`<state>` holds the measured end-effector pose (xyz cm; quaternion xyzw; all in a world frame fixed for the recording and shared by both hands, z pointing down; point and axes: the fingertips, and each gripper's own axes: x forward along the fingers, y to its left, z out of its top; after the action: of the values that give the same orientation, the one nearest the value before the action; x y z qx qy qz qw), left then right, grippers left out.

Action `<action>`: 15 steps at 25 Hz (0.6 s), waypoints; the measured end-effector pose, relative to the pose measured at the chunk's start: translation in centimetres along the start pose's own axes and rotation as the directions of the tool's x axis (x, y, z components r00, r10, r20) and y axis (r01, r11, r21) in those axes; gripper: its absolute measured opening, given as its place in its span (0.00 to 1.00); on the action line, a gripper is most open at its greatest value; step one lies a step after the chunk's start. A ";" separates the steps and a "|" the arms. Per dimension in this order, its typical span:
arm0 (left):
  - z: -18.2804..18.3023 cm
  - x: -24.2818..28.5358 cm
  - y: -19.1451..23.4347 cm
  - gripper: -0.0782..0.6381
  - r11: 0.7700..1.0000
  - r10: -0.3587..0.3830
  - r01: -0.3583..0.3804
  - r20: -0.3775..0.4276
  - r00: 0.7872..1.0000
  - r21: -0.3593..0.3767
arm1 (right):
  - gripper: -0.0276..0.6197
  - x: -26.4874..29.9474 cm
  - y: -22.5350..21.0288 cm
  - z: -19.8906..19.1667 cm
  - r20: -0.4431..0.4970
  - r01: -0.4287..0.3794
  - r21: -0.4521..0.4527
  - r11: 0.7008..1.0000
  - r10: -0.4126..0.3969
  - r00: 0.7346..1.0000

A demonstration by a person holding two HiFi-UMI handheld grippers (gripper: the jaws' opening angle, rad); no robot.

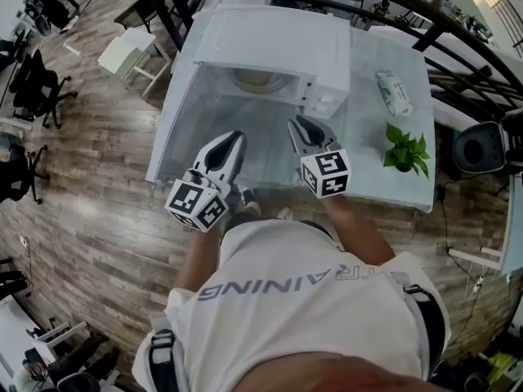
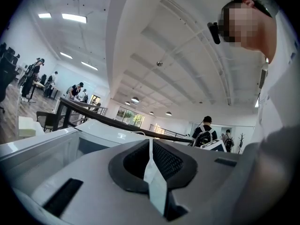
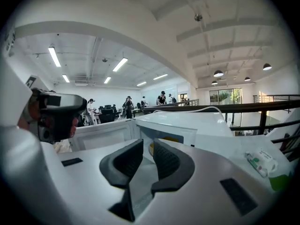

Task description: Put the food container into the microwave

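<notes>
1. Microwave: it stands at the far side of the white table. Its door is swung fully open to the left, and the cavity faces the person.

2. Food container: a round, pale shape sits inside the cavity, on its floor and clear of both grippers. Its contents cannot be made out from the head view. In the right gripper view only a yellowish sliver shows in the opening.

3. Left gripper: it is held above the table's near edge, in front of the open door, with its tip pointing towards the microwave. The dark pads are pressed together at the tip, with nothing pinched between them (the pale strip below the tip is only the seam between the finger bodies).

4. Right gripper: it is held beside the left one, in front of the cavity opening. Its jaws stand slightly spread, with a narrow gap between the pads. The gap is empty, and the cavity shows through it.

5. Other items on the table:
   - A pack of wipes lies to the right of the microwave.
   - A small potted plant stands nearer the front edge, well apart from both grippers.
</notes>
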<state>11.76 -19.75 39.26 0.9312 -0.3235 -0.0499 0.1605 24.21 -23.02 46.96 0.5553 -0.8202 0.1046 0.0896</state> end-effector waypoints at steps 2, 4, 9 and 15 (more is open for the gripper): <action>0.3 0.2 -0.8 0.18 1.000 -0.011 0.011 0.002 1.000 0.012 | 0.15 -1.9 -0.2 1.5 0.040 0.014 0.002 1.000 -0.014 0.999; 0.5 0.3 -1.6 0.18 0.999 -0.023 0.023 0.007 1.000 0.024 | 0.14 -3.7 -0.6 2.7 0.077 0.025 0.001 1.000 -0.025 0.997; 0.4 1.1 -3.3 0.18 0.998 -0.044 0.043 0.012 0.999 0.041 | 0.09 -7.8 -1.8 4.9 0.154 0.052 -0.009 0.999 -0.050 0.987; 0.5 1.7 -5.3 0.18 0.996 -0.048 0.048 0.006 0.999 0.069 | 0.08 -11.7 -2.8 6.4 0.218 0.078 -0.028 0.997 -0.070 0.974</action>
<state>16.10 -16.96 37.08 0.9435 -0.3032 -0.0459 0.1257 30.91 -15.38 37.92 0.5919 -0.8055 0.0252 0.0136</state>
